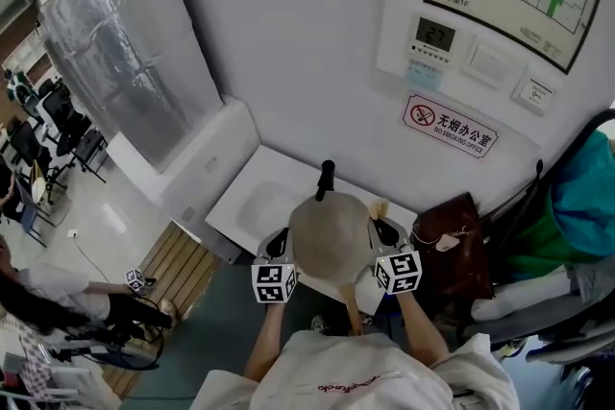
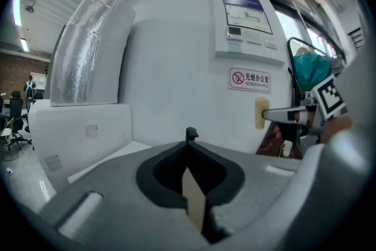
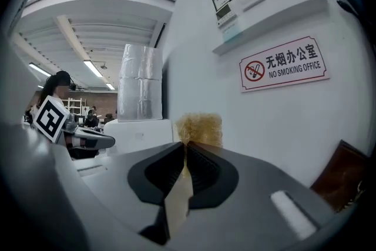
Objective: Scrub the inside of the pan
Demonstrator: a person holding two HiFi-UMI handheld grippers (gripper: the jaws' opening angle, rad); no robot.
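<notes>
No pan shows in any view; in the head view the person's beige hat (image 1: 329,240) covers the middle of the white counter (image 1: 240,206). A short black handle-like piece (image 1: 327,178) stands up past the hat, and its black tip (image 2: 191,133) shows just beyond my left gripper (image 2: 189,147), apart from it. My left gripper (image 1: 282,235) is shut with nothing seen between its jaws. My right gripper (image 3: 185,147) is shut on a tan fibrous scrub pad (image 3: 200,126). The scrub pad (image 1: 378,205) sticks out of the right gripper (image 1: 382,224) toward the wall. Both grippers hang above the counter.
A white wall with a no-smoking sign (image 1: 450,127) stands close ahead. A foil-wrapped panel (image 1: 125,53) leans at the left. A brown bag (image 1: 452,250) and a chair with teal cloth (image 1: 577,197) crowd the right. Another person (image 1: 58,293) sits at lower left.
</notes>
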